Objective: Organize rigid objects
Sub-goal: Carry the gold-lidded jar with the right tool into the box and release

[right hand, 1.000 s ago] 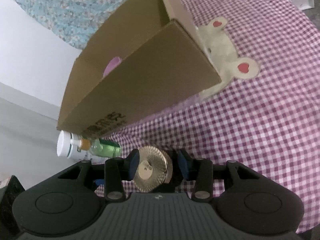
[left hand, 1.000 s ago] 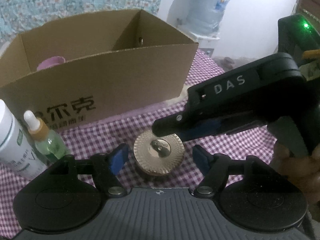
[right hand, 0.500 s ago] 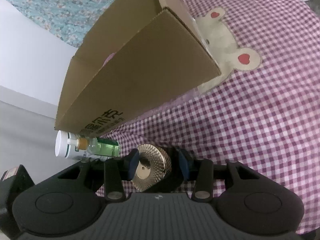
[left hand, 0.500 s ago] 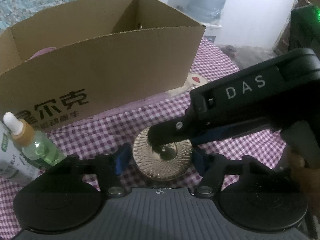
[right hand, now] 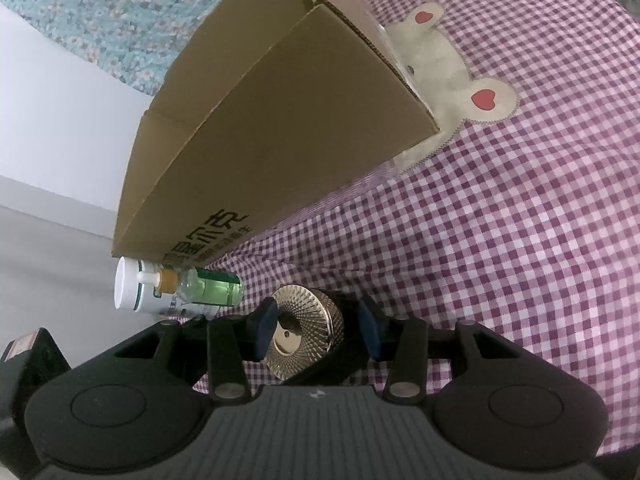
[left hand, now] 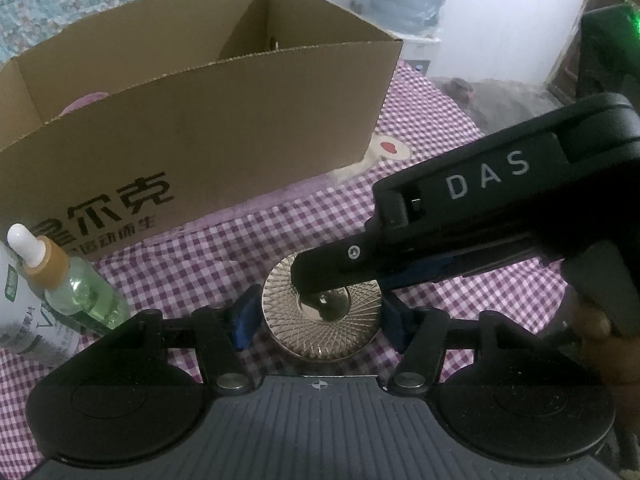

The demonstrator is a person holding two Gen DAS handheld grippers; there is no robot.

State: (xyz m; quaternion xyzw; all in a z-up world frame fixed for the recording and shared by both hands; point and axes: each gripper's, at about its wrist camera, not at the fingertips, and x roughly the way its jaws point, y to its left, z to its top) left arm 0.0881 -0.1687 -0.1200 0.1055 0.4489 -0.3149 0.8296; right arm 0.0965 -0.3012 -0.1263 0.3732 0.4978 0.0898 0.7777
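Writing on right gripper: white letters "DAS" on its black plastic body, seen from the left wrist view.
Writing on box: large black Chinese characters printed on the near wall of the cardboard box, with a smaller line beneath; partly cut off.
Gold jar: round, metallic, with a ridged gold lid cut in a fine radiating pattern and a smooth shiny disc at its middle; it lies between the fingers of both grippers, near the front of the box, close above the checked cloth.
Left gripper: black, with blue pads; its fingers sit against both sides of the lid, clenched on the jar.
Right gripper: its blue pads press the lid face on one side and the jar's far end on the other, grasping the jar across its height.
Cloth: purple and white gingham with a cream bear patch bearing red hearts.
Dropper bottle: clear, green liquid, white bulb, tan collar.
White bottle: plastic, green print too small to read, beside the dropper bottle.
Box contents: a pink rounded thing, mostly hidden.
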